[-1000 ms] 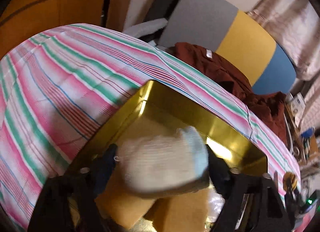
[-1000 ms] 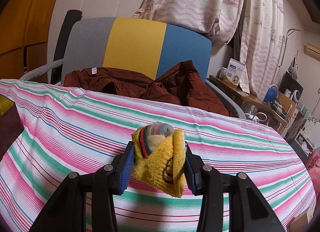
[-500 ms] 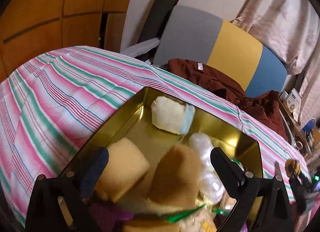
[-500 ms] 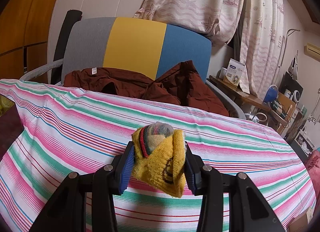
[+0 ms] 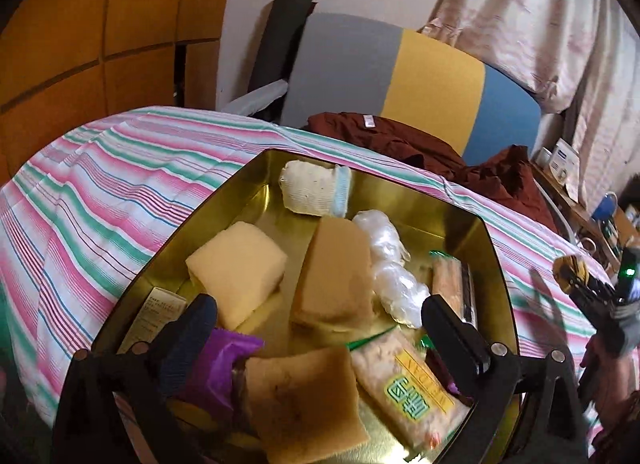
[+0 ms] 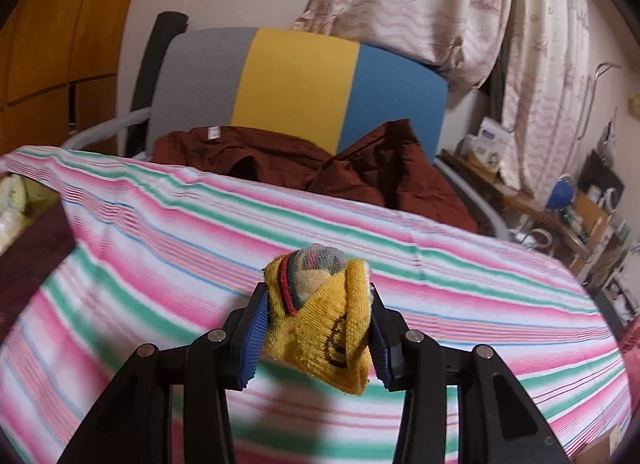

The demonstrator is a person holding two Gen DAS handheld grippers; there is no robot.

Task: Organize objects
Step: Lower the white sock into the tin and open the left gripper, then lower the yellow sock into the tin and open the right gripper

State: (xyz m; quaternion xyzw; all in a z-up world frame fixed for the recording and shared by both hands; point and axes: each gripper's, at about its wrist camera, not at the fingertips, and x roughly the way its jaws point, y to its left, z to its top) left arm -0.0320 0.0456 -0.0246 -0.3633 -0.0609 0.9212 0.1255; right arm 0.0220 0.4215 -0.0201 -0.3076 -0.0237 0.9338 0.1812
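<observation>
Lying at the upper middle of the gold tin [image 5: 494, 248], the white sock [image 5: 314, 193] is freshly dropped; the left tool [image 5: 316, 326] has just opened, jaws wide and empty. The right tool [image 6: 316, 334] clamps the yellow sock [image 6: 320, 324] at frame centre, likely next.

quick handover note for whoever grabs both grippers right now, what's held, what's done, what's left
Left hand-held gripper: open and empty above the gold tin; its jaws have just been opening.
White sock roll: lying loose at the tin's far end, beside the sponges and snack packets.
Right hand-held gripper: shut on the yellow sock roll, held over the striped cloth.
Done: white roll is in the tin.
Left: the yellow roll probably goes in the tin next.
</observation>
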